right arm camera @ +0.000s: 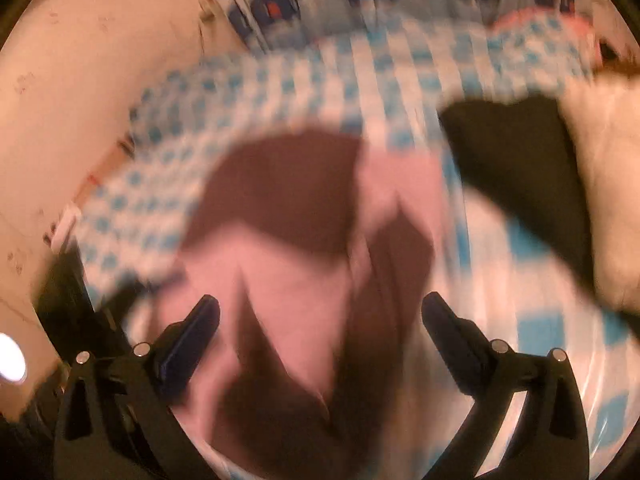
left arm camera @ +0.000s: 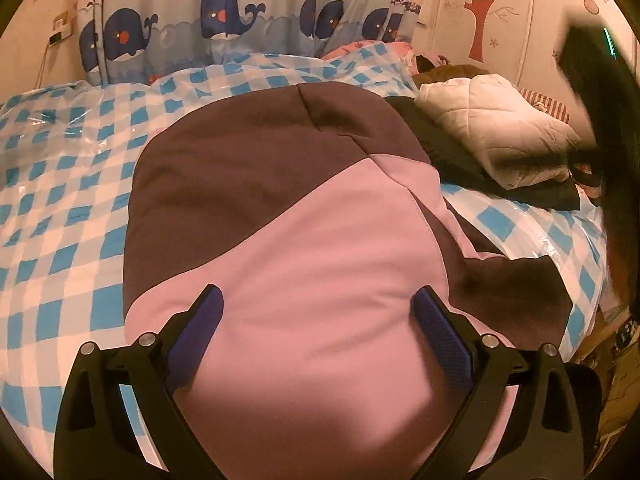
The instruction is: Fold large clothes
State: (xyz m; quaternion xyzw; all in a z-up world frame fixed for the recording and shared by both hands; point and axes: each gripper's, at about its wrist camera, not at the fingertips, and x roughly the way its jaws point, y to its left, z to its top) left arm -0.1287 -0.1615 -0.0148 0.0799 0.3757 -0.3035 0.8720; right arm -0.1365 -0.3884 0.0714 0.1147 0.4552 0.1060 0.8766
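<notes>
A large pink and dark brown garment lies folded on a bed with a blue and white checked cover. My left gripper is open just above the pink part, holding nothing. In the blurred right wrist view the same garment lies below my right gripper, which is open and empty over its pink and brown folds. The right gripper also shows as a dark blurred shape at the right edge of the left wrist view.
A white quilted garment lies on a black garment at the bed's far right. A whale-print curtain hangs behind the bed. A wall with a red tree sticker is at the right. The bed's right edge drops off.
</notes>
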